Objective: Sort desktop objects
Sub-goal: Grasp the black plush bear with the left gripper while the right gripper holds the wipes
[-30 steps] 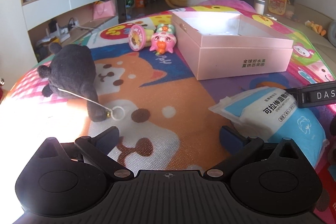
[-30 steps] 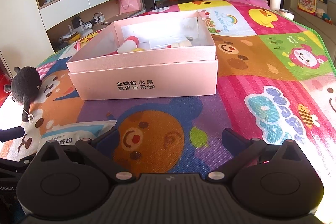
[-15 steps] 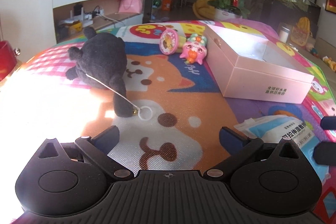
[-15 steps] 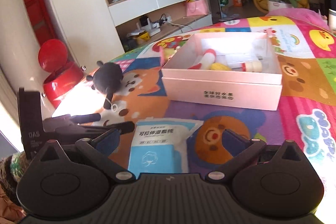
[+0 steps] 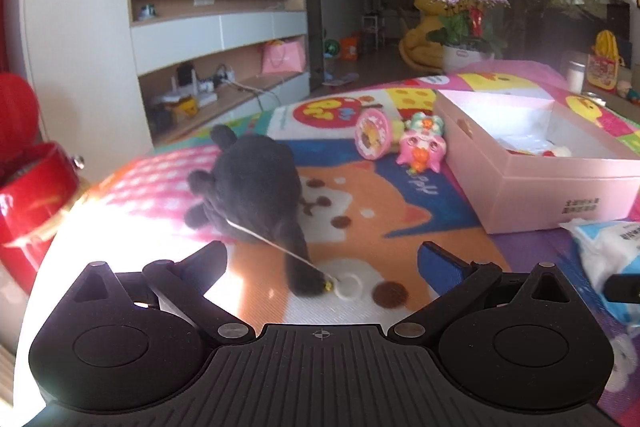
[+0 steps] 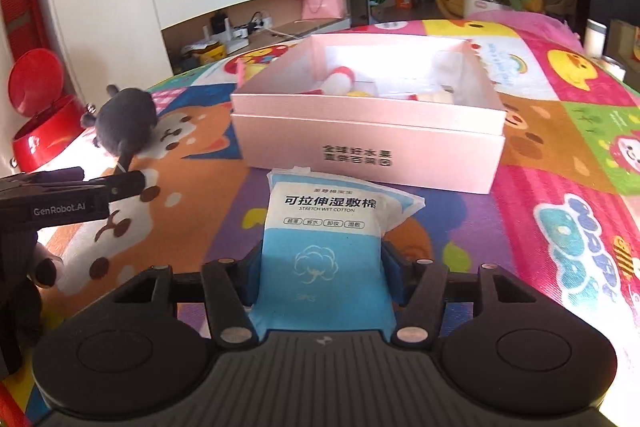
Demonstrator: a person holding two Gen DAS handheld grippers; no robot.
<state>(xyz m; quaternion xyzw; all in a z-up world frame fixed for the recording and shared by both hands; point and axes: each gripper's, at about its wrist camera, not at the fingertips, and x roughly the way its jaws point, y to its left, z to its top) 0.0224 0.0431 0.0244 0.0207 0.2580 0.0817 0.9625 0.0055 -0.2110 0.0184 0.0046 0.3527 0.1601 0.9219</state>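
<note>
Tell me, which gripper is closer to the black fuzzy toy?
Left. The left gripper hangs open right in front of the black plush toy. The right gripper is farther off, jaws shut on the cotton pad packet.

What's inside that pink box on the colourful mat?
The pink box holds a red-and-white rounded item, something yellow and pale pieces. Its front wall hides the floor beneath them, so what they are stays unclear.

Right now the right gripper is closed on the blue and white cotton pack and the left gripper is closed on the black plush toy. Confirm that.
Half right. The right gripper is closed on the cotton pack. But the left gripper is open: the left wrist view shows its fingers spread wide, the black plush toy lying on the mat ahead, ungripped.
</note>
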